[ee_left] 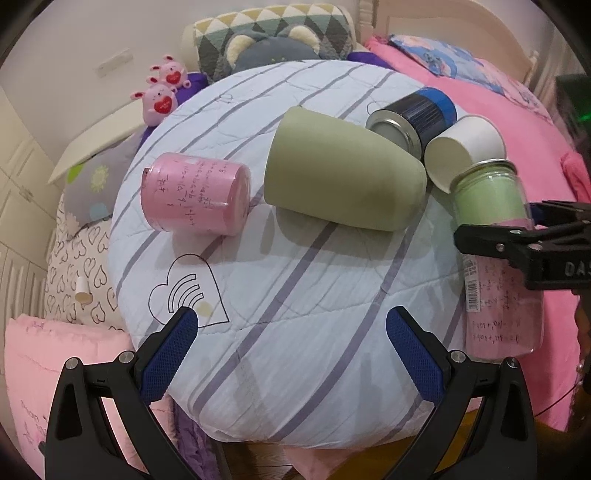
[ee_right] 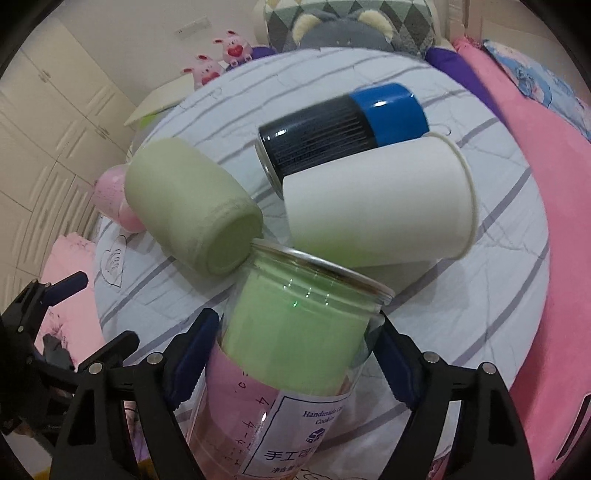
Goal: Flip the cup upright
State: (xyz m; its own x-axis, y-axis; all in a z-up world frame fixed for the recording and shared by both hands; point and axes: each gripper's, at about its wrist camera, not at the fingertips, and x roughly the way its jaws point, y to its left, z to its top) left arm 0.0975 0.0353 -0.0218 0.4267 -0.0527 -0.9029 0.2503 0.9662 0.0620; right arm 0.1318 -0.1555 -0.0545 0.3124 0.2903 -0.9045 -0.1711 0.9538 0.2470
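Several cups lie on their sides on a round striped cushion (ee_left: pixel 295 332). An olive green cup (ee_left: pixel 343 173) lies in the middle, a pink cup (ee_left: pixel 194 199) to its left, a dark can with a blue end (ee_left: pixel 417 114) and a white paper cup (ee_left: pixel 465 147) behind. My right gripper (ee_right: pixel 295 354) is shut on a clear jar (ee_right: pixel 295 332) lined green and pink, tilted; it also shows in the left wrist view (ee_left: pixel 495 251). My left gripper (ee_left: pixel 291 332) is open and empty, near the cushion's front edge.
The cushion sits on a bed with pink bedding (ee_left: pixel 535 155). Plush toys (ee_left: pixel 162 88) and pillows (ee_left: pixel 273 33) lie behind. A heart-print pillow (ee_left: pixel 81 266) lies at the left. White cabinets (ee_right: pixel 48 122) stand at the left.
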